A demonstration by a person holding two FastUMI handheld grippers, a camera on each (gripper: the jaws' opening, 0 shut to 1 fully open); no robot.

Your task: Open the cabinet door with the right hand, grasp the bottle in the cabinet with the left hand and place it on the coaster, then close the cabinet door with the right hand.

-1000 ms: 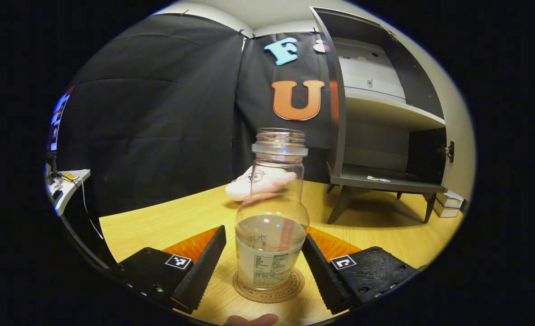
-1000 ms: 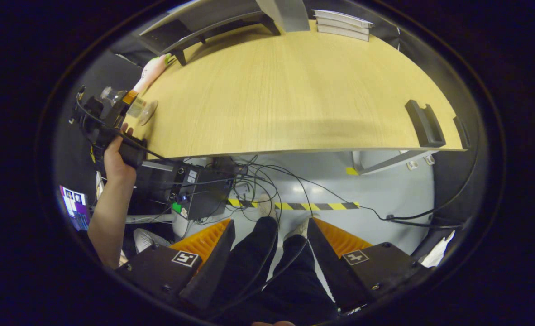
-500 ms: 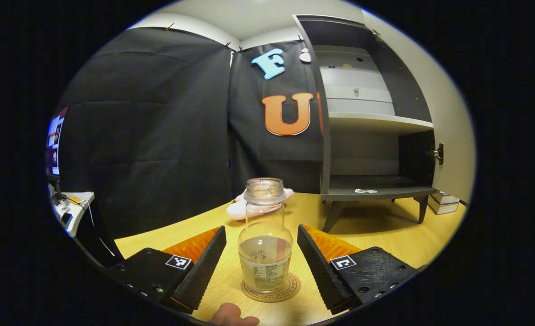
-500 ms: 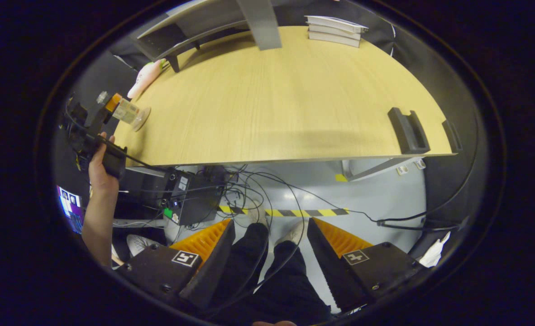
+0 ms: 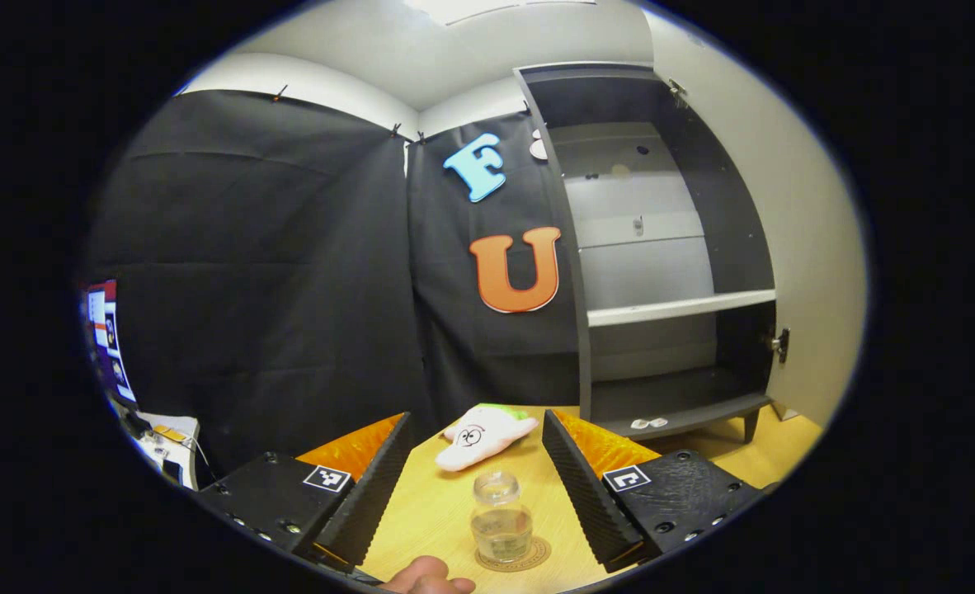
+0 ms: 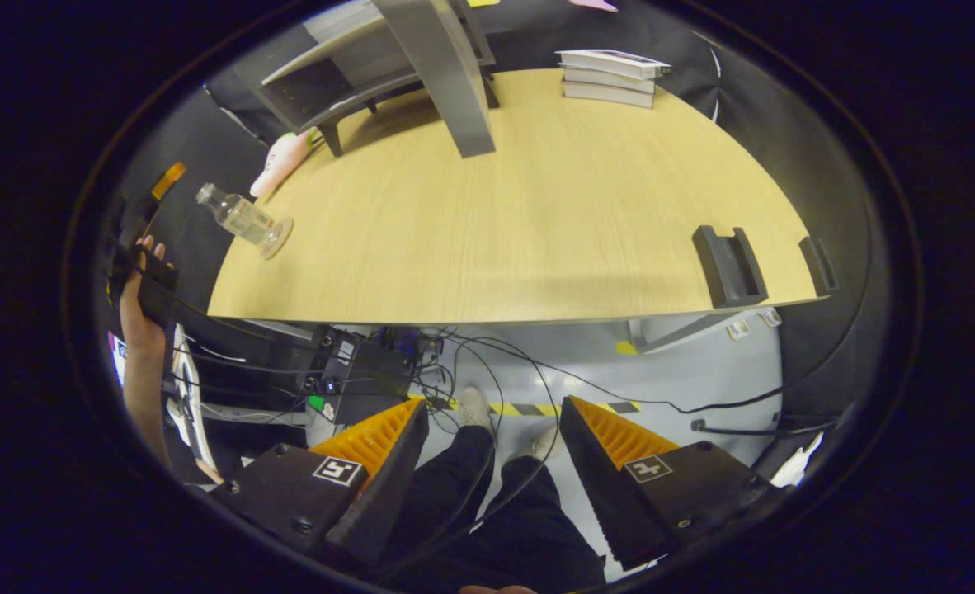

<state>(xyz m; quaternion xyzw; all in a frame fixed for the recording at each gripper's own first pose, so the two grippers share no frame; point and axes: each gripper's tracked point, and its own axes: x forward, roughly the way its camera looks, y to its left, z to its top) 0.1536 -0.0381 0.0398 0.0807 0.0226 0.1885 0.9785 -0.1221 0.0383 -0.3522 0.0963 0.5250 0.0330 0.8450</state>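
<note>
In the left gripper view, the left gripper [image 5: 477,474] hangs above the counter [image 5: 438,511] with its jaws spread and grasping nothing; the bottle [image 5: 501,518] stands upright on the coaster [image 5: 537,557] between and below them, clear of both. Behind it lies a plush toy [image 5: 483,434], and the cabinet [image 5: 661,272] stands with its inside exposed, the door not yet shut. In the right gripper view, the right gripper [image 6: 494,462] points down toward the floor [image 6: 702,371] and the person's legs, jaws released and empty, well apart from the cabinet door [image 6: 446,82]. The bottle [image 6: 244,221] sits near the counter's edge. The likely risk is a wide swing toward the door catching the uncapped bottle and spilling it, or pushing the door too hard and shifting the light cabinet.
</note>
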